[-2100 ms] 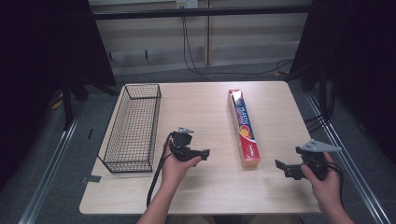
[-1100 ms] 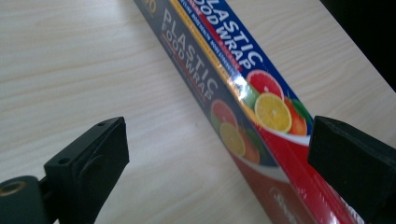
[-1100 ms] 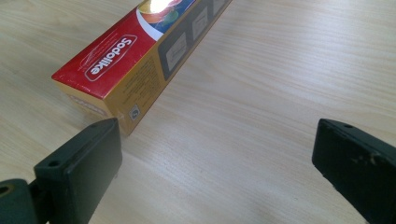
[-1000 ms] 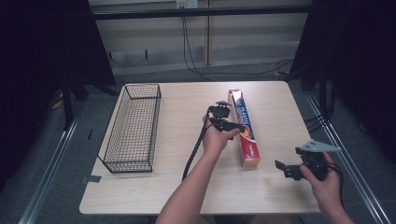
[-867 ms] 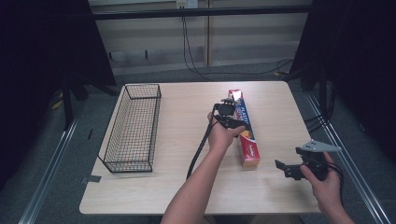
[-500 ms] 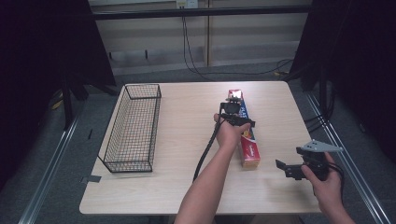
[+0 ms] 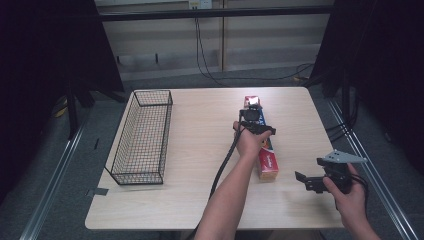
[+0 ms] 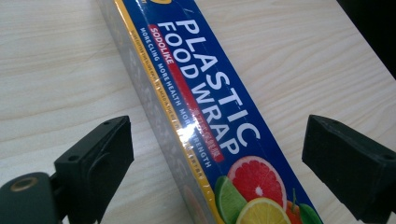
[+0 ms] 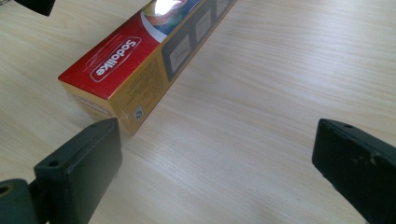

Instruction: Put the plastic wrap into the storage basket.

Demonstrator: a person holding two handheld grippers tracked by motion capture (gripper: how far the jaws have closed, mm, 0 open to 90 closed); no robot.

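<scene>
A person works at a light wooden table, holding a hand-held gripper in each hand. The left hand-held gripper is stretched forward over the middle of a long, narrow box of plastic wrap that lies flat on the table, pointing away from the person. In the left gripper view its two black jaws stand wide apart, one on either side of the box, which runs up between them at a slant; neither jaw touches it. The box top facing this gripper is blue, printed with "PLASTIC FOOD WRAP" in white and pictures of citrus fruit near the gripper's end. A black cable trails back from this gripper along the person's forearm. The right hand-held gripper is held low above the table near the person's right edge, well apart from the left one, with a grey three-cornered plate on top. Its jaws are also spread open and grip nothing. In the right gripper view the near end of the box, red with a yellow side, lies ahead and to the left of its jaws, close to the left jaw. Far off to the left of both grippers, a black wire basket stands on the table.
</scene>
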